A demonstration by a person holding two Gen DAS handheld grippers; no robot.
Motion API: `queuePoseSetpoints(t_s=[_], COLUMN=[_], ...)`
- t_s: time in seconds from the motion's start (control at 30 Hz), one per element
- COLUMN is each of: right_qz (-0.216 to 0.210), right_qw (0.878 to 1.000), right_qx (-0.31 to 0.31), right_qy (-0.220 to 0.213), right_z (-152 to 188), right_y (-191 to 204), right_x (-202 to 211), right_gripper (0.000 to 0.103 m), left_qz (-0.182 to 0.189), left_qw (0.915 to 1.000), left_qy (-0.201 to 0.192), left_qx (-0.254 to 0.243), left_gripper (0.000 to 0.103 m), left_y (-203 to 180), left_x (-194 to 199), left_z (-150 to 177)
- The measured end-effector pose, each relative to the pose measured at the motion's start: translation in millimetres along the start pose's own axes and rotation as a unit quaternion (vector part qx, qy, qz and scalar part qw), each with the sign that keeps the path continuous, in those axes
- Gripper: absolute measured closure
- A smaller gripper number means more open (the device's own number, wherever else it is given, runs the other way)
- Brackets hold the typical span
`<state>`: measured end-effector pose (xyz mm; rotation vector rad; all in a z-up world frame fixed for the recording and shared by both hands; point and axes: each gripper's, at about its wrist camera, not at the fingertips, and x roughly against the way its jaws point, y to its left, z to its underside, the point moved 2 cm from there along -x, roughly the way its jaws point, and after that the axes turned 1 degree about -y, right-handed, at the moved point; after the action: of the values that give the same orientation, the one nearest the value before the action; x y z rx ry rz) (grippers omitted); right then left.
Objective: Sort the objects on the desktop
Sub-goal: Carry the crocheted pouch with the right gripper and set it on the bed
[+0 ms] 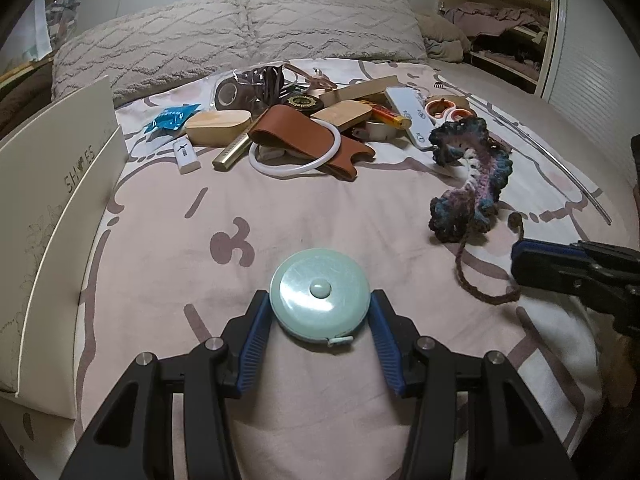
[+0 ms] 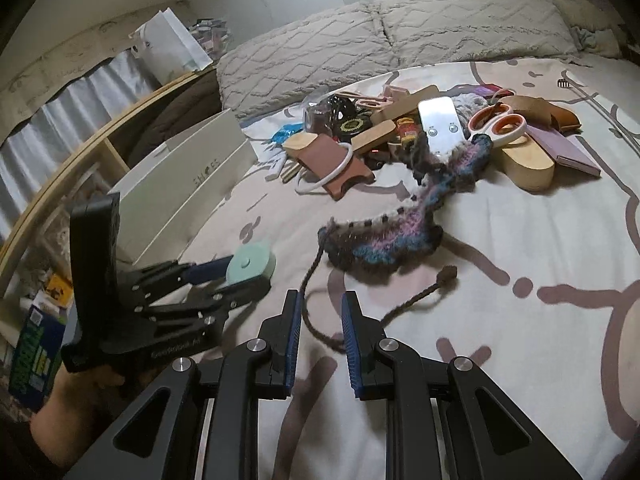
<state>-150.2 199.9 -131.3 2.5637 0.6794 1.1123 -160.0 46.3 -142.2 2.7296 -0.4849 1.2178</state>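
My left gripper (image 1: 320,300) is shut on a round mint-green tape measure (image 1: 320,294), its blue pads pressing both sides just above the pink patterned bedspread (image 1: 280,216). The right wrist view shows the same grip, left gripper (image 2: 240,276) on the tape measure (image 2: 250,266), with a hand below it. My right gripper (image 2: 320,300) stands with a narrow gap between its pads. A brown braided cord (image 2: 310,304) lies on the bed inside that gap and is not pinched. The cord runs from a purple-blue crochet piece (image 2: 392,240) (image 1: 472,184). The right gripper (image 1: 520,260) enters from the right edge.
A white shoe box (image 1: 60,200) (image 2: 188,184) stands open at the left. Further back lies a pile: a brown leather case (image 1: 296,132), wooden blocks, a white remote (image 2: 440,120), orange scissors (image 2: 496,124), a white ring. Pillows (image 1: 240,32) lie behind it.
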Motion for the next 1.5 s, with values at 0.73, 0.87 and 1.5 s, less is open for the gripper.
queuePoseSetpoints(t_s=[0.73,0.87,1.5], right_qz=[0.047,0.029,-0.040], right_qw=[0.998,0.998,0.993], right_qx=[-0.040,-0.046,-0.049], right_qy=[-0.031,-0.032,-0.099], right_z=[-52.1,-47.4,-18.6], right_y=[-41.0,-45.7,-7.0], right_x=[-9.6,-17.1,51.9], right_gripper=[0.031,0.073,0.098], left_qz=[0.009,0.008,0.012], left_qw=[0.9999,0.9999,0.9998], left_qy=[0.010,0.010,0.009], left_qx=[0.010,0.009,0.013], left_gripper=[0.050,0.050,0.050], left_y=[3.8,2.5,2.4], left_x=[-4.9,-5.2,-5.5], left_z=[1.3,2.1,1.8])
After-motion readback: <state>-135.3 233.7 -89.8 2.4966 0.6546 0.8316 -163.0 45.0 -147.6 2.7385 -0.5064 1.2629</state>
